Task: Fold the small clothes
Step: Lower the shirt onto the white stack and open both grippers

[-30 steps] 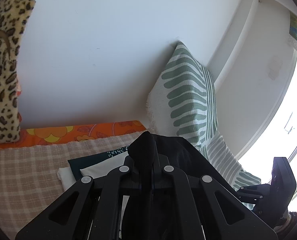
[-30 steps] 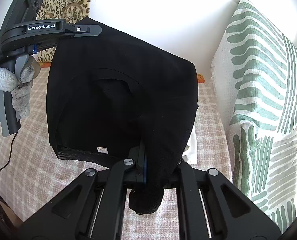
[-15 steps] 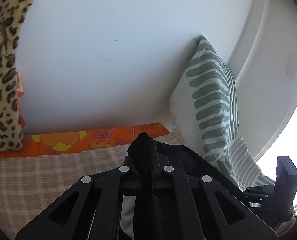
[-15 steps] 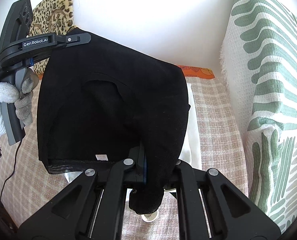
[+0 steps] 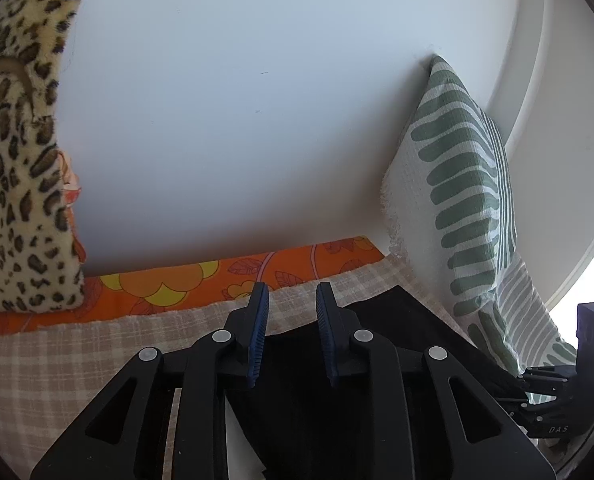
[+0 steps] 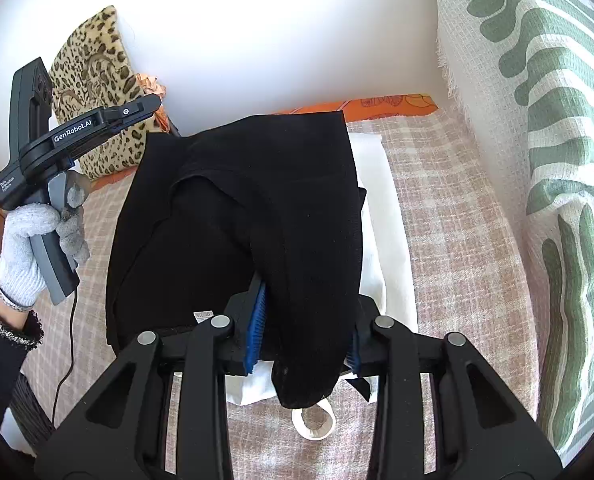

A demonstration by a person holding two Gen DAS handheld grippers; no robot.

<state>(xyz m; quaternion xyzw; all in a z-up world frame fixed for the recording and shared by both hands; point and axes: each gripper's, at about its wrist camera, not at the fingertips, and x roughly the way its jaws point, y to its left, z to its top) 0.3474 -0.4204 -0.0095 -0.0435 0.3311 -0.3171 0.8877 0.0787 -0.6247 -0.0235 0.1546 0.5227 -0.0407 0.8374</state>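
A black garment (image 6: 253, 216) lies folded on a pile of white folded clothes (image 6: 381, 216) on the checked blanket (image 6: 449, 240). It also shows in the left wrist view (image 5: 389, 328) below my left gripper (image 5: 291, 304), which is open and empty above its far left edge. In the right wrist view the left gripper (image 6: 137, 114) is held by a gloved hand beside the garment. My right gripper (image 6: 305, 316) has its jaws open; the garment's near corner lies between them.
A leopard-print cushion (image 5: 17, 152) stands at the left against the white wall. A green-and-white leaf-print cushion (image 6: 537, 160) stands at the right. An orange flowered sheet (image 5: 201, 280) runs along the wall. A white loop of cloth (image 6: 313, 424) lies near the pile's front.
Both grippers lowered the black garment onto the pile. The left gripper opened and let go of it. The right gripper's jaws opened around the near corner.
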